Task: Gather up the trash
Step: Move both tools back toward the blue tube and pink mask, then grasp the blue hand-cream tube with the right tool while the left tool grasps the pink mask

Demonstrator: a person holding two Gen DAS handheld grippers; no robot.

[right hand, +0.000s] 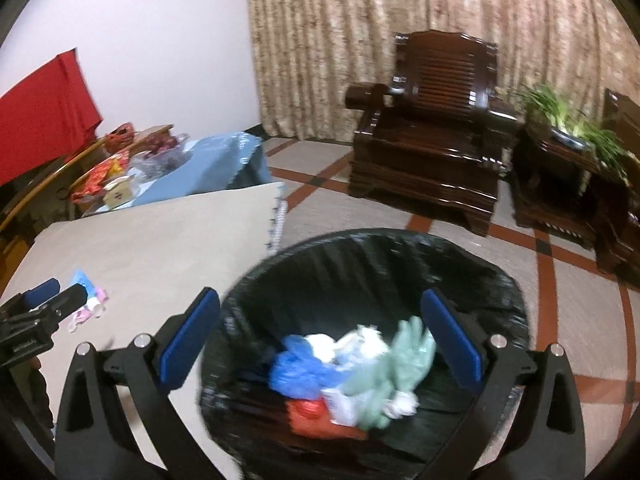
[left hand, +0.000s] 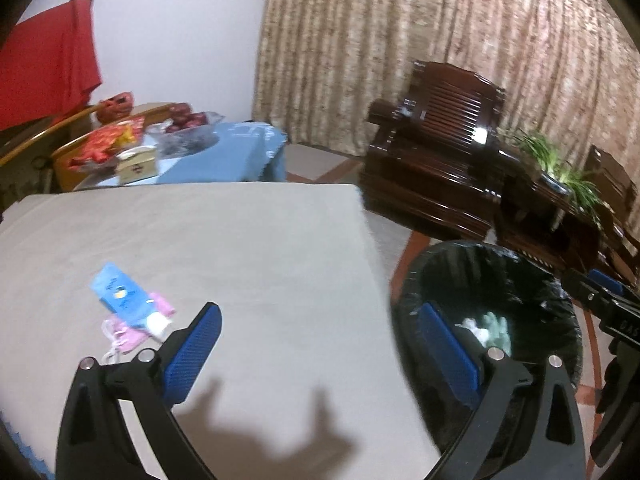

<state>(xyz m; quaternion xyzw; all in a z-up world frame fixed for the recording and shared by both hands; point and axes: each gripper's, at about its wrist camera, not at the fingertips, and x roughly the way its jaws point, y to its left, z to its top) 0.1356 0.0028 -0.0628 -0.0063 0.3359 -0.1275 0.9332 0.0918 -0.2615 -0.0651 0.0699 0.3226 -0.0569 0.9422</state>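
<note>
A blue and white tube (left hand: 127, 299) lies on a pink mask (left hand: 132, 330) on the beige table (left hand: 224, 248), left of my open, empty left gripper (left hand: 320, 312). Both also show in the right wrist view, the tube (right hand: 85, 284) and mask (right hand: 86, 312) at far left. A black-lined trash bin (left hand: 408, 300) stands right of the table. My right gripper (right hand: 320, 304) is open and empty, above the bin (right hand: 400, 252), which holds blue, white, green and red crumpled trash (right hand: 352, 372). The left gripper (right hand: 52, 294) appears at the left edge there; the right gripper's fingers (left hand: 608, 284) appear at the right edge of the left wrist view.
A dark wooden armchair (right hand: 436, 128) and side table with a green plant (right hand: 568, 120) stand on the tiled floor beyond the bin. A blue-clothed table (left hand: 224, 152) with snacks, fruit and a small box sits behind the beige table. Curtains cover the back wall.
</note>
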